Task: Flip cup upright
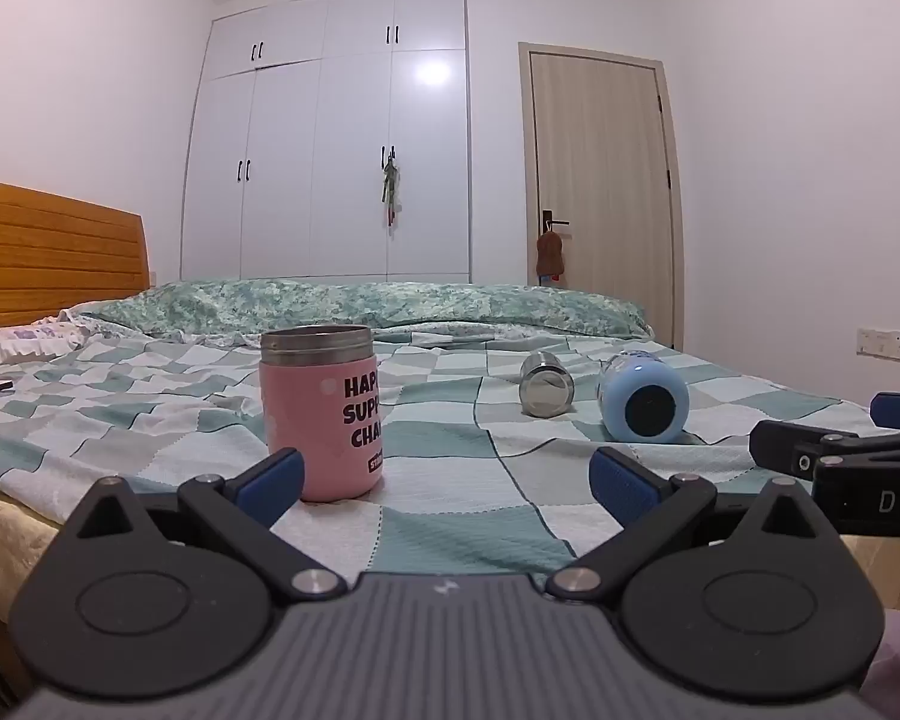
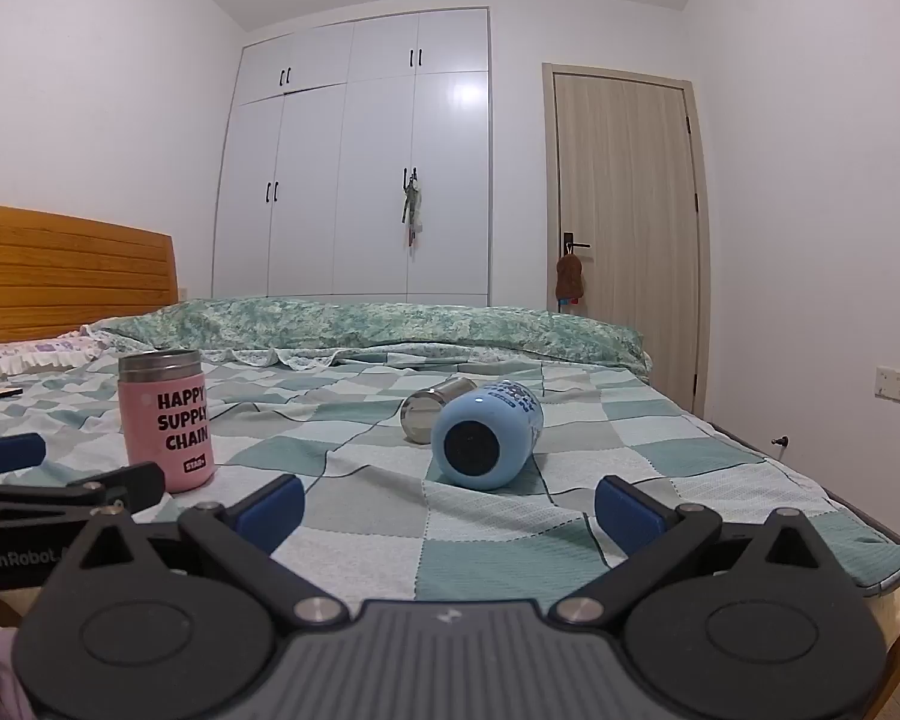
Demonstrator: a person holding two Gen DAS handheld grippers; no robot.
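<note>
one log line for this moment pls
pink cup upright | blue cup and steel cup on sides | left gripper open | right gripper open

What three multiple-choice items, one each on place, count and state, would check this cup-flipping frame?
1. Where does the blue cup lie?
A. right of the pink cup
B. on the pillow
C. inside the wardrobe

2. How many cups are on the bed?
A. one
B. three
C. five

3. How does the pink cup stand?
A. on its side
B. upright
C. held in a gripper

Answers:
1 A, it lies beside the steel cup.
2 B, pink, steel and blue.
3 B, its rim faces up; the left gripper and right gripper are open.
</note>
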